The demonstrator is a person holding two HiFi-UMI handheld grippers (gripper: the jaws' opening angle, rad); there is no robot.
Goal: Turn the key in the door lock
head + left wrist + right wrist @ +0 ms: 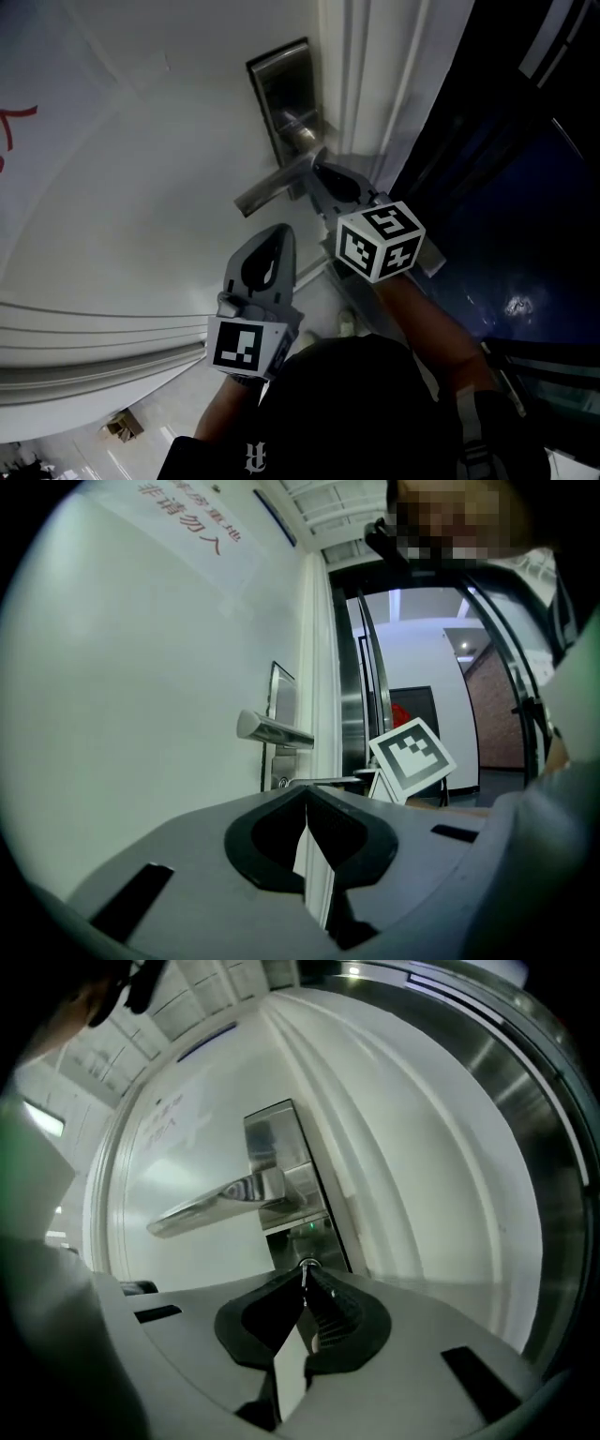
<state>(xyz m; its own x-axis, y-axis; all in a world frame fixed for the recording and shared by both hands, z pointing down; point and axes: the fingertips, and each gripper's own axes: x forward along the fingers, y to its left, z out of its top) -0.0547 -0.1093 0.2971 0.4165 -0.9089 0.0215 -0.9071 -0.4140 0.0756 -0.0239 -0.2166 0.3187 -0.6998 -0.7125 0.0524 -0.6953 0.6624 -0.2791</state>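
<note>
Jaws of the right tool [304, 1288] are pinching the key [302, 1273], at 6 o'clock beneath the lever handle [220, 1202]. Left tool [307, 803] (closed, empty) is hovering nearby.

Right gripper [306, 1288], jaws together, pinches key [303, 1280] at lock [308, 1262]

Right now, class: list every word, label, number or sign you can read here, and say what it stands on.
"非请勿入": red, on the white notice on the door; the line above it is unreadable.
Red strokes at the head view's left edge: cut off, unreadable.
White emblem on the person's dark garment: too small.
Square markers on the gripper cubes: patterns, no words.
</note>
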